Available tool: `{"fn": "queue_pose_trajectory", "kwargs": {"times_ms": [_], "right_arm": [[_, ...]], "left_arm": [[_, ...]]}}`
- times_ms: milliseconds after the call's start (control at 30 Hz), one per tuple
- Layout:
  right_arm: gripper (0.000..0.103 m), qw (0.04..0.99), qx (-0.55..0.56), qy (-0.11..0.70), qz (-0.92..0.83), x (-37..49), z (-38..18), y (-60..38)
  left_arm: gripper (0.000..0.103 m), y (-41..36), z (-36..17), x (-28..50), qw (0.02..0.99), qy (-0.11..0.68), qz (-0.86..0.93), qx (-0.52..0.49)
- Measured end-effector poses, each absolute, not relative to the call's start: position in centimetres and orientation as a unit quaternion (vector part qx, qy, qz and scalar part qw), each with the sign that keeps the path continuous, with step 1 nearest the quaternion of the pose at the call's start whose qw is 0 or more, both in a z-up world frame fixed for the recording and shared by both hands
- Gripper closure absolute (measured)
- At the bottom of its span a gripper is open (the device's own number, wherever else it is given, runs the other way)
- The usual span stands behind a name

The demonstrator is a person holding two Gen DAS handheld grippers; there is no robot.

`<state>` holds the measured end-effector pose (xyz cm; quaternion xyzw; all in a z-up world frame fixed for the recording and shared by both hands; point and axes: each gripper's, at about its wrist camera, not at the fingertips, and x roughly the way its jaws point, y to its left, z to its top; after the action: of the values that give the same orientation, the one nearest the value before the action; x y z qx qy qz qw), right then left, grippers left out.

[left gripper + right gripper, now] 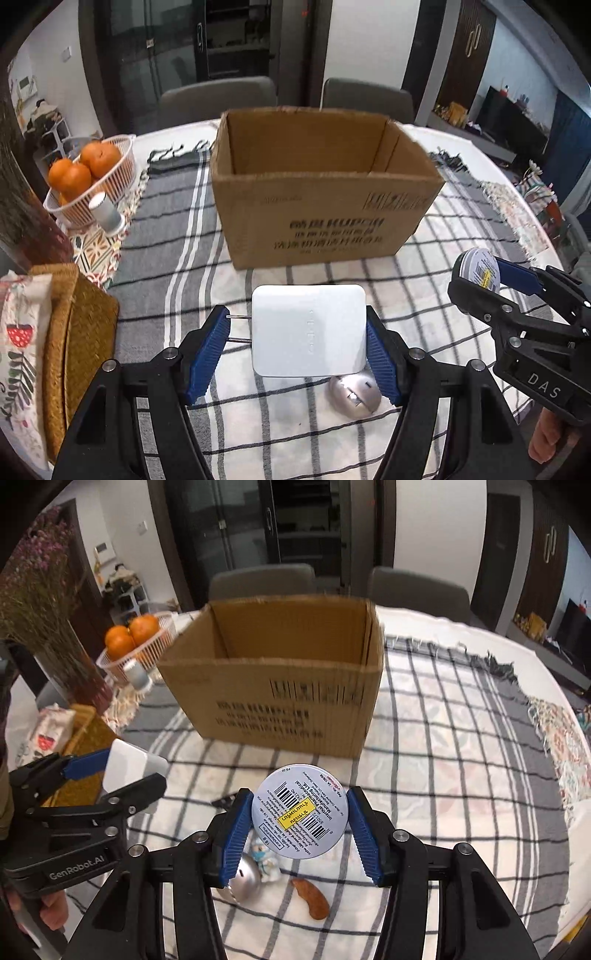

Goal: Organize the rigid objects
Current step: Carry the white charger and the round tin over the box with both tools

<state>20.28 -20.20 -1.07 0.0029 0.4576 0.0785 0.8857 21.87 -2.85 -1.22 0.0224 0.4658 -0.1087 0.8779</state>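
My left gripper is shut on a white square charger with two metal prongs pointing left, held above the checked cloth in front of an open cardboard box. My right gripper is shut on a round silver tin, its barcode label facing the camera, also held above the cloth before the box. The right gripper with the tin shows in the left wrist view. The left gripper with the charger shows in the right wrist view. The box interior shows no contents.
On the cloth below lie a silver bell-like object, a small figurine and a brown curved piece. A white basket of oranges, a small grey cylinder and a woven tray stand left. Two chairs stand behind the table.
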Motion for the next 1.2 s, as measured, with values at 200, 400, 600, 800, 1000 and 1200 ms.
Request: {"fn": "queue_pose_trajectory", "kwargs": {"times_ms": [200, 400, 600, 800, 1000, 1200], "right_arm": [[0.050, 0.897, 0.008, 0.435, 0.080, 20.2, 1.0, -20.7], [0.050, 0.909, 0.007, 0.409, 0.077, 20.6, 2.8, -21.1], [0.050, 0.920, 0.003, 0.384, 0.080, 21.5, 4.7, -21.2], [0.050, 0.925, -0.003, 0.370, 0.084, 23.0, 6.5, -20.9], [0.050, 0.926, -0.010, 0.366, 0.090, 24.7, 7.6, -20.4], [0.050, 0.919, 0.000, 0.382, 0.098, 27.2, 7.7, -20.4]], "left_arm": [[0.033, -3.3, 1.1, 21.9, 0.892, 0.439, -0.109, 0.025], [0.033, -3.6, 3.2, 22.4, 0.903, 0.415, -0.107, 0.024], [0.033, -3.6, 5.0, 23.4, 0.912, 0.398, -0.099, 0.024], [0.033, -3.3, 6.5, 24.8, 0.917, 0.387, -0.092, 0.026], [0.033, -3.1, 7.5, 26.6, 0.916, 0.388, -0.092, 0.033], [0.033, -3.2, 8.2, 29.0, 0.913, 0.394, -0.093, 0.046]]}}
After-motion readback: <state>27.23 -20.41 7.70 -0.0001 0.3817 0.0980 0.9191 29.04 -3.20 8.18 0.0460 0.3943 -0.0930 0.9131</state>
